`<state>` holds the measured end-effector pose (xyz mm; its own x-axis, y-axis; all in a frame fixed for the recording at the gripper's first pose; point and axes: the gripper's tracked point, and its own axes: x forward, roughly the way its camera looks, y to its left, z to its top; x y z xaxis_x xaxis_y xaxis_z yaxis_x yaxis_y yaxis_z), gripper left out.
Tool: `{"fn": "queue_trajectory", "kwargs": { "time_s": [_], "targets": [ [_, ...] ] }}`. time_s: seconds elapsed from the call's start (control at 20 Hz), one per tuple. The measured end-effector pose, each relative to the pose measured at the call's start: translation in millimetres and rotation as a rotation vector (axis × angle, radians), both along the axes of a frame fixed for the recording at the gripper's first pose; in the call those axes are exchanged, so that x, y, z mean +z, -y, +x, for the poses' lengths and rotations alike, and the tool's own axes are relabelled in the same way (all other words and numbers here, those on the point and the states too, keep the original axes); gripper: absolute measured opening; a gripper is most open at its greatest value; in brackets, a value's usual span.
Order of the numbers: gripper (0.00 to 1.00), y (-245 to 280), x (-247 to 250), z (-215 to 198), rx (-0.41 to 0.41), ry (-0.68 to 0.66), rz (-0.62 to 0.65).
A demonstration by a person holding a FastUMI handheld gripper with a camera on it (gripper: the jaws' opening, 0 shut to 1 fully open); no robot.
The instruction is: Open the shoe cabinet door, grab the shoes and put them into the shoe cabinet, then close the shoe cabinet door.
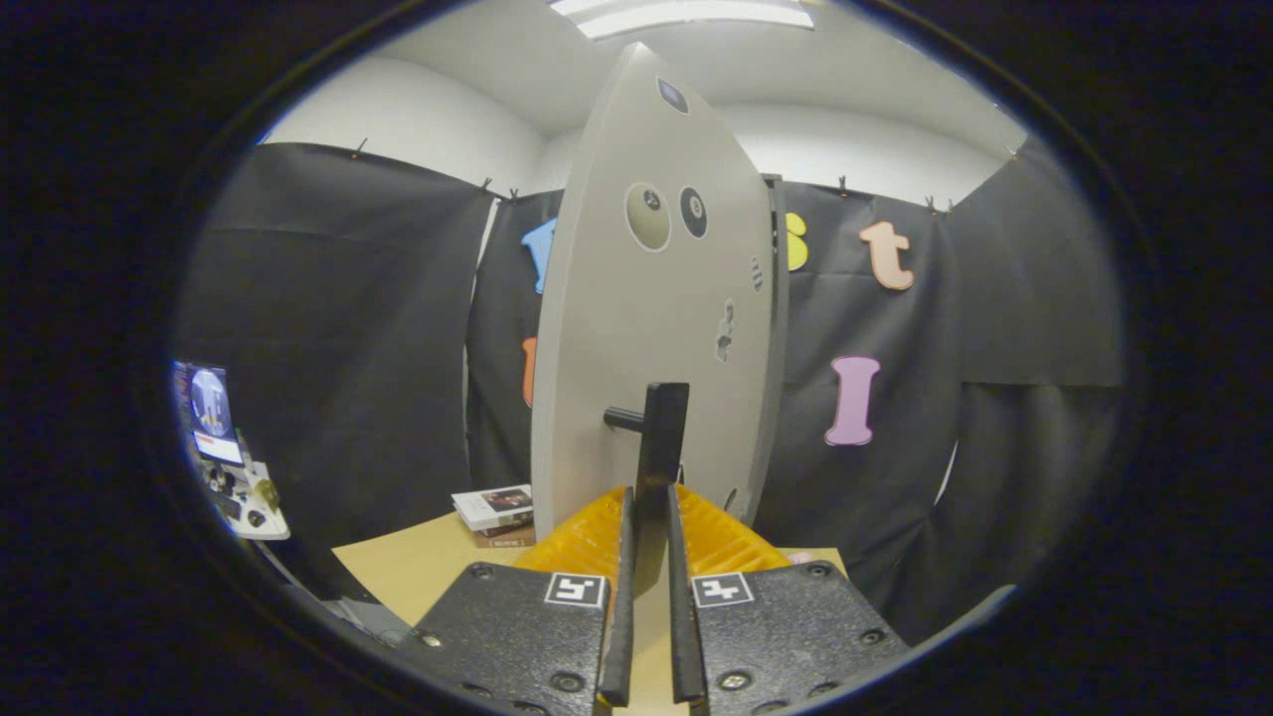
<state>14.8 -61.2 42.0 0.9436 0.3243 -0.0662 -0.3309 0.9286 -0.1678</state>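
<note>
Clamping the door handle [658, 467] between both fingers, the gripper [648, 527] is closed on it; the shoe cabinet door [651, 328] stands edge-on just ahead, above the tabletop [418, 567]. Swing along the hinge arc, grip steady

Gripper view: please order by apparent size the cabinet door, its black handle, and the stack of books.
1. Cabinet door, by far the largest.
2. Black handle, gripped between the gripper fingers.
3. Stack of books; it sits farther away, so handle versus books is unsure.
</note>
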Motion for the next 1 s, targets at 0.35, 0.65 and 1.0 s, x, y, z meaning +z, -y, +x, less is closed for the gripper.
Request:
{"fn": "queue_trajectory", "kwargs": {
  "time_s": [0.35, 0.65, 1.0],
  "targets": [
    [0.09, 69.8, 6.6, 3.5, -0.093, 0.021, 0.061],
    [0.07, 108.9, 4.5, 16.3, -0.178, 0.038, 0.059],
    [0.27, 121.4, -13.0, 8.2, -0.183, 0.028, 0.091]
  ]
}}
